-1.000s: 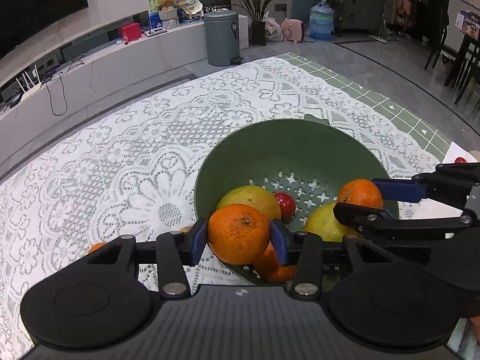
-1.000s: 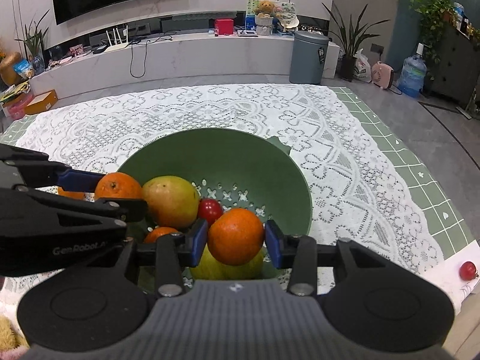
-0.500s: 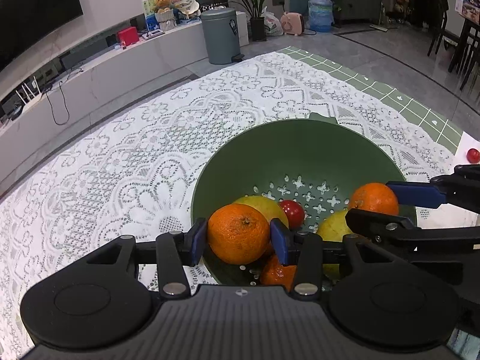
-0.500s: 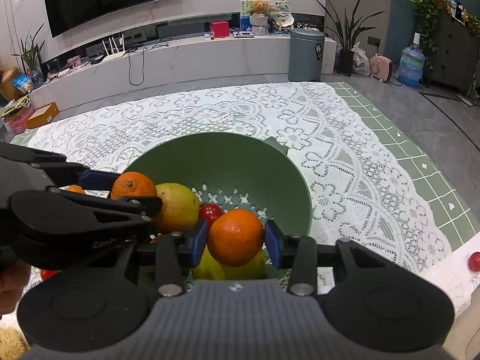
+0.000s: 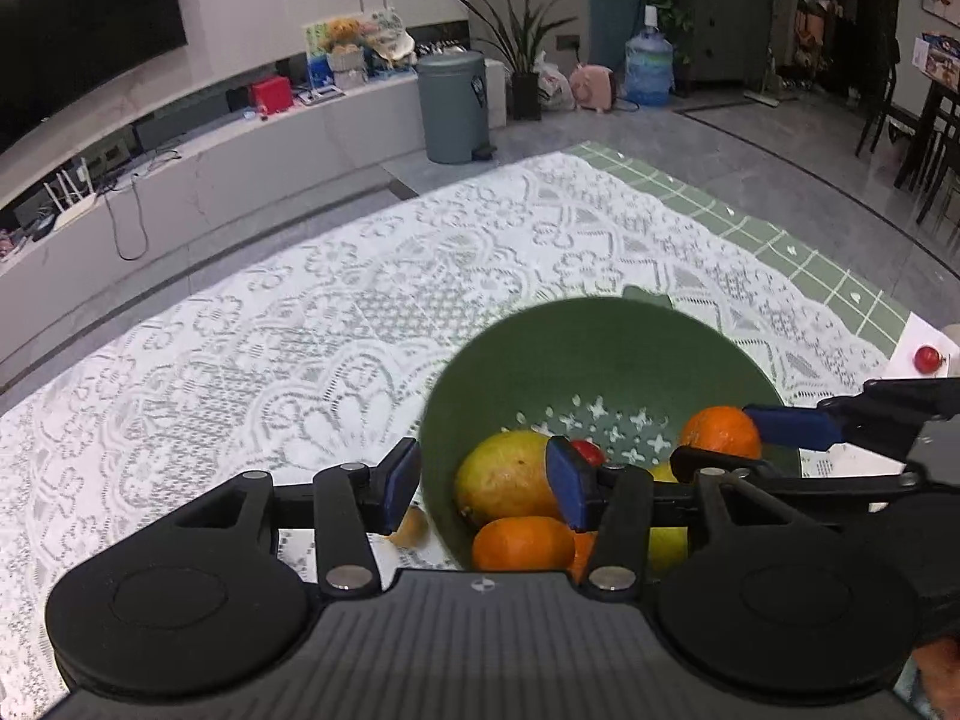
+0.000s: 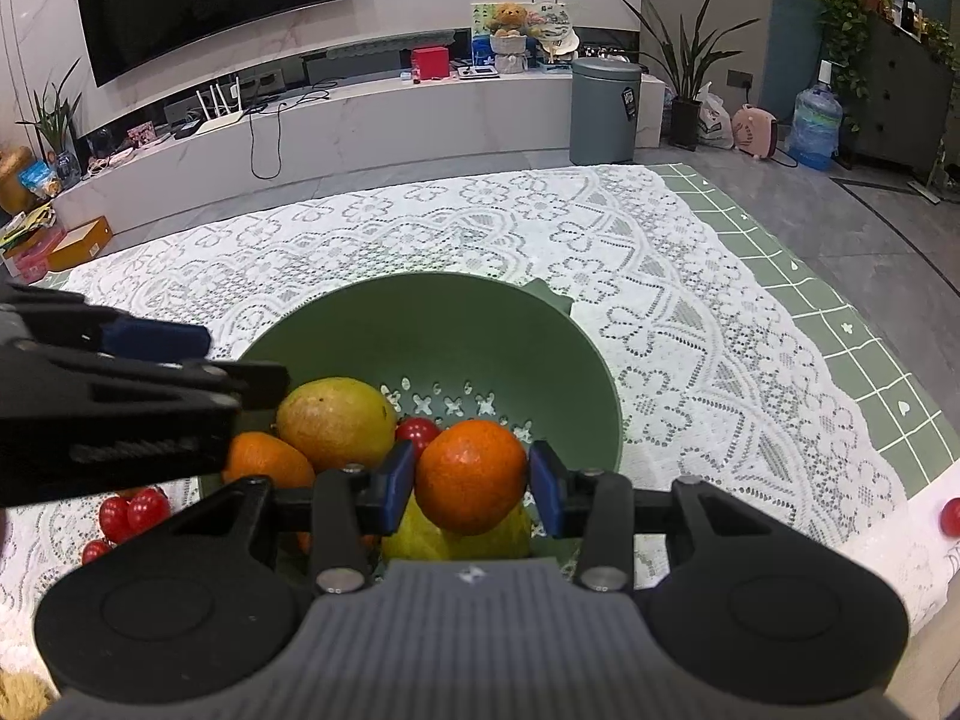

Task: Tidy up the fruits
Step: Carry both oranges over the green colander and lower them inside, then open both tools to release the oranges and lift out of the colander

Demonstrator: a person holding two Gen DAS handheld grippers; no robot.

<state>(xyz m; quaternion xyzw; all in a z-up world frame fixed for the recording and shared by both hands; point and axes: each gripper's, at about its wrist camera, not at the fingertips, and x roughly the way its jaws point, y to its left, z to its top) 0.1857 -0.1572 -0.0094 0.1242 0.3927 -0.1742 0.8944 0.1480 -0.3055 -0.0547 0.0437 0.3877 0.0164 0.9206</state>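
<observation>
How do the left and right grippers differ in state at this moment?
The left gripper is open with nothing between its pads, its jaws having just been opening; the right gripper is shut on an orange. The left sits over the green bowl's near rim, the right over its inside. Both have blue pads.

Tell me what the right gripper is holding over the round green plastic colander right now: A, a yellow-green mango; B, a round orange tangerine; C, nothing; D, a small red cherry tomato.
B: in the right wrist view the right gripper's blue pads press on both sides of a round orange tangerine above the green colander.
</observation>
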